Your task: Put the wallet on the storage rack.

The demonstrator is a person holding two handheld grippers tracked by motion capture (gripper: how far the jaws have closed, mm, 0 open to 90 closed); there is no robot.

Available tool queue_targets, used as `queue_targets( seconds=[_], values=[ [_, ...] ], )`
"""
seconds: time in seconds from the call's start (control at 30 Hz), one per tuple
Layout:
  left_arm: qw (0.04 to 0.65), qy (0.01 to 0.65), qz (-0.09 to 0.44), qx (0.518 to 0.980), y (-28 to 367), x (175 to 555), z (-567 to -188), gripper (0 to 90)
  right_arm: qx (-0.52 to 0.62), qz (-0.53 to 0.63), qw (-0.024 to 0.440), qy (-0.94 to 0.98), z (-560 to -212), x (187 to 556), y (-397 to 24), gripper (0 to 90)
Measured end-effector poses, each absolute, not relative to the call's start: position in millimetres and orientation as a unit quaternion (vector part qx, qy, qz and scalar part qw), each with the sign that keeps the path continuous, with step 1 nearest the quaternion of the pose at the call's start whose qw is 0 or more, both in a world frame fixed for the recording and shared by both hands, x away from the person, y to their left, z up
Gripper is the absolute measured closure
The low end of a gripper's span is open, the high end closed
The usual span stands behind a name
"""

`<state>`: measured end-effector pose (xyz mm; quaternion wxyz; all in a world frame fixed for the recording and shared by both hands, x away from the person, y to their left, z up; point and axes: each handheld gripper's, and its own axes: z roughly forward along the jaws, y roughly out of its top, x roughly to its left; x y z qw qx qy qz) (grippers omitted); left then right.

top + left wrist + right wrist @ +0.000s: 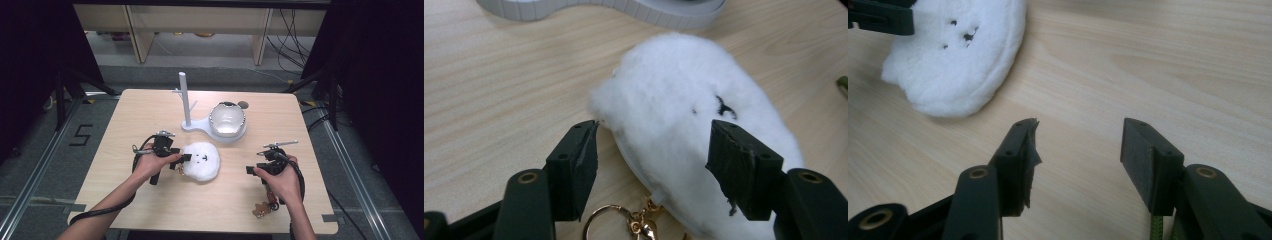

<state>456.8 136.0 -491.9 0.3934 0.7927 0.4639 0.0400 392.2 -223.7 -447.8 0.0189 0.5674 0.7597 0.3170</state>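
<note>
The counter (150, 210) takes up the middle of the high view, pale wood. At upper centre I see a white stand (186, 102) with a peg post, its base running into a silver bowl (227, 120) just to the right.

Below it, at centre, lies the plush (201, 161), a white fluffy charm with a small stitched face, flat on the counter. My left tongs (184, 161) sit at its left edge. In the left gripper view the jaws stand wide, one on each side of the plush's near end, pads not pressing it. A gold ring (606, 222) hangs from that end, low in the frame.

My right tongs (251, 170) are at lower right, well apart from the plush, jaws wide with only bare wood between them. A small brown charm (261, 209) lies by that hand.

I judge the work hardly begun: the plush is bracketed but not gripped or lifted, and the stand's pegs are bare.
</note>
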Motion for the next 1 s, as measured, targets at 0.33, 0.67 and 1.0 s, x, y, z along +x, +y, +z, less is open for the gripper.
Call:
queue_targets(
  seconds=[0.33, 0.67, 1.0],
  values=[
    [0.369, 0.458, 0.028, 0.808, 126, 460, -504, 43.4, 0.56, 0.32, 0.021, 0.764, -451, 394, -219, 48.2],
    [0.386, 0.452, 0.03, 0.804, 125, 457, -506, 66.9, 0.544, 0.326, 0.026, 0.773, -455, 395, -222, 47.3],
    [0.425, 0.412, 0.044, 0.805, 126, 447, -497, 81.3, 0.54, 0.332, 0.022, 0.773, -454, 396, -220, 47.4]
  ],
)
